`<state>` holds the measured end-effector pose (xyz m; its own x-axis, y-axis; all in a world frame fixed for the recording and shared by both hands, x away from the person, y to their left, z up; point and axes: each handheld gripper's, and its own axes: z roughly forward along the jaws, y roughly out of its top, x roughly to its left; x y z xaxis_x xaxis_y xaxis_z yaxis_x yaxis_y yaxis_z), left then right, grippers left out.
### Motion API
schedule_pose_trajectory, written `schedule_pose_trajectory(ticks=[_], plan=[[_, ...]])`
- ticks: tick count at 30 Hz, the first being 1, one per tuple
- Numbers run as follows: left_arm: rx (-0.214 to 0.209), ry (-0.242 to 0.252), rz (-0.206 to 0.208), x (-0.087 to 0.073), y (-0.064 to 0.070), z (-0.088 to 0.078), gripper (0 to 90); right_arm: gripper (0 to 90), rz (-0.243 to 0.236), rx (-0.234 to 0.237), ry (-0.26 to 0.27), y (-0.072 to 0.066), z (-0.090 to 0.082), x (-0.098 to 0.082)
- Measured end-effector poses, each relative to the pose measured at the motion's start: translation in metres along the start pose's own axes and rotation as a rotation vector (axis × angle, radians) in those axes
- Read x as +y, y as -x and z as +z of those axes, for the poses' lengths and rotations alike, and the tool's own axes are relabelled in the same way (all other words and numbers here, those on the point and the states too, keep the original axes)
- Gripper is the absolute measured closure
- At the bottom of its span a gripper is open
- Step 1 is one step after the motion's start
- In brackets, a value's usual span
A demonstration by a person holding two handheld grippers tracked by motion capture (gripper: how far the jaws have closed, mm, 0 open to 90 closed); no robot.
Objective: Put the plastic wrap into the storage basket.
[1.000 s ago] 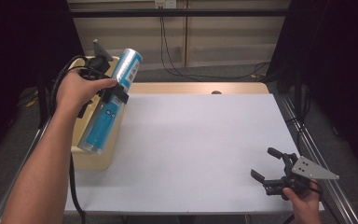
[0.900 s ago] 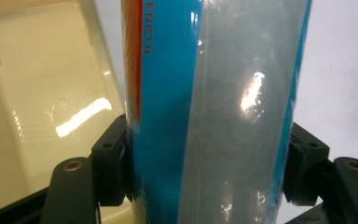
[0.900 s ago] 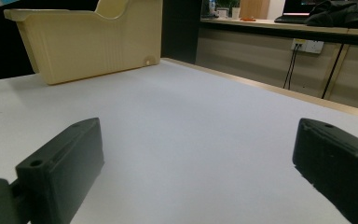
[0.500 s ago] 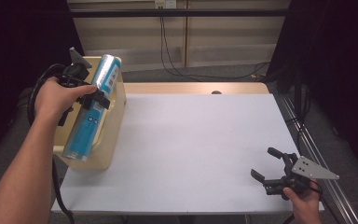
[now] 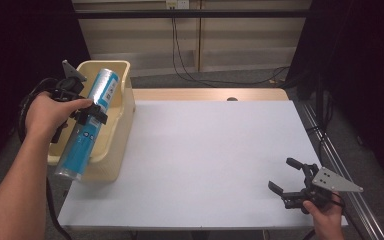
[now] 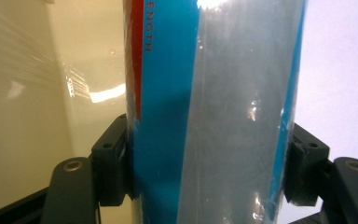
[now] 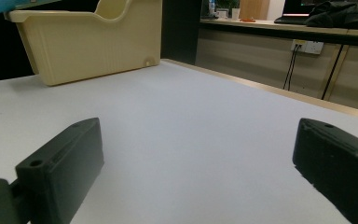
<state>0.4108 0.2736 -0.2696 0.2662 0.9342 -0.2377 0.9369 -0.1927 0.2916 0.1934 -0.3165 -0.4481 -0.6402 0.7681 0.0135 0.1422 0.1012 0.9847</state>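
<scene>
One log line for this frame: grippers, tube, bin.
left gripper: shut on tube, tilted over bin | right gripper: open, low over table near corner

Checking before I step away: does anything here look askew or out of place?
Only the blue and silver tube: the left claw grips it mid-body, tilted, over the cream bin, its lower end past the bin's near rim. The right claw rests open on the white table.

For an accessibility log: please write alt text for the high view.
The left gripper holds a blue and silver tube tilted over a cream plastic bin at the white table's left edge. The right gripper rests open at its near right corner.
</scene>
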Motion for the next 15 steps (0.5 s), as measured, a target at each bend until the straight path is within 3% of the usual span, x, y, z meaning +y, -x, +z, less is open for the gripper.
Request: schedule_pose_trajectory(ticks=[4,15], plan=[[-0.005,-0.009,-0.006,0.0001,-0.0023,0.0002,32.1,1.4,0.0,0.0,0.0,0.0004,-0.0003,-0.0002],[0.032,-0.011,-0.014,0.001,-0.0041,0.0092,32.1,1.4,-0.004,0.002,0.001,-0.0001,-0.0006,0.0]])
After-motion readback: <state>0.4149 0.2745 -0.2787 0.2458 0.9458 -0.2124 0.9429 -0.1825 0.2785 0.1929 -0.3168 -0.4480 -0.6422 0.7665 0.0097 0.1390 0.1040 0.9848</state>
